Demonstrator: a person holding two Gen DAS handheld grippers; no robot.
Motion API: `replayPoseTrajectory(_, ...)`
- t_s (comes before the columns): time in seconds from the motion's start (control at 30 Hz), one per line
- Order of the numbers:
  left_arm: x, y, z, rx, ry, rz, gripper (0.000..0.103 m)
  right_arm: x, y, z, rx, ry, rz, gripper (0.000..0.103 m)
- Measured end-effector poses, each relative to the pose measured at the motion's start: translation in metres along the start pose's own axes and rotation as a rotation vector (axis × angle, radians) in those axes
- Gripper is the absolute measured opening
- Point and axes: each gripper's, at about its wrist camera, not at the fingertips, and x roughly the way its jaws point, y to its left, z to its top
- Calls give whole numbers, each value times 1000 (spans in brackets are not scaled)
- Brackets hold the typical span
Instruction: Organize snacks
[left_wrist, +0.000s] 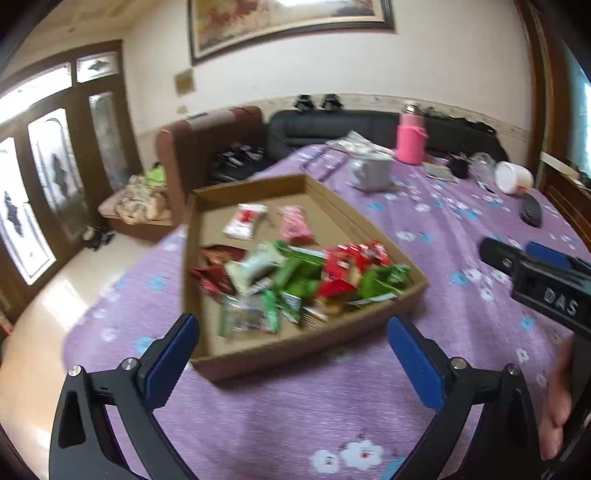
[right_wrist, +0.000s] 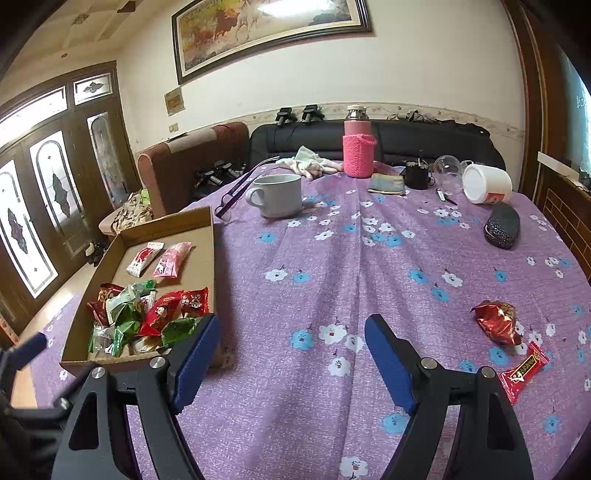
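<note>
A shallow cardboard box (left_wrist: 376, 229) (right_wrist: 192, 225) lies on the purple flowered tablecloth and holds a heap of red and green snack packets (left_wrist: 303, 277) (right_wrist: 147, 317), with two pink and white packets (left_wrist: 269, 219) (right_wrist: 159, 258) farther back. My left gripper (left_wrist: 293, 332) hangs open just before the box's near wall, nothing between its blue pads. My right gripper (right_wrist: 291, 332) is open over bare cloth to the right of the box. A crumpled red and gold packet (right_wrist: 496, 321) and a flat red bar (right_wrist: 522, 371) lie on the cloth to its right.
Farther back stand a white mug (right_wrist: 275, 197), a pink flask (right_wrist: 358, 149), a white tub on its side (right_wrist: 485, 182), a glass jar (right_wrist: 447, 171), a dark case (right_wrist: 502, 225) and purple tongs (right_wrist: 240, 192). The right gripper's body (left_wrist: 543, 277) shows at the left view's edge.
</note>
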Motion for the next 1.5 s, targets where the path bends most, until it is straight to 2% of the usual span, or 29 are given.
replayPoseTrajectory(0.17, 4, 11, 9, -29, 8, 49, 103, -1, -4, 0, 29, -3, 45, 92)
replayPoseTrajectory(0.3, 18, 19, 11, -48, 51, 59, 103, 9, -1, -3, 41, 71, 121, 93)
replayPoseTrajectory(0.47, 26, 24, 10, -42, 34, 79, 103, 10, 10, -7, -21, 91, 88, 93)
replayPoseTrajectory(0.57, 30, 21, 11, -5, 30, 98, 103, 10, 11, -8, -22, 99, 98, 93)
replayPoseTrajectory(0.63, 33, 19, 12, 7, 39, 133, 103, 10, 10, -7, -25, 99, 93, 93)
replayPoseTrajectory(0.73, 30, 17, 14, 11, 26, 129, 103, 10, 11, -7, -32, 97, 83, 93)
replayPoseTrajectory(0.8, 25, 15, 15, 13, -8, 115, 103, 11, 11, -7, -33, 99, 82, 93)
replayPoseTrajectory(0.93, 17, 7, 18, 27, -78, 141, 103, 13, 12, -8, -39, 109, 75, 93)
replayPoseTrajectory(1.07, 32, 8, 20, 6, -15, 88, 103, 12, 11, -8, -43, 91, 50, 93)
replayPoseTrajectory(1.27, 35, 30, 19, -110, -5, 108, 103, 10, 13, -7, -52, 84, 47, 93)
replayPoseTrajectory(1.5, 35, 30, 17, -108, -5, 122, 103, 11, 13, -9, -57, 77, 36, 93)
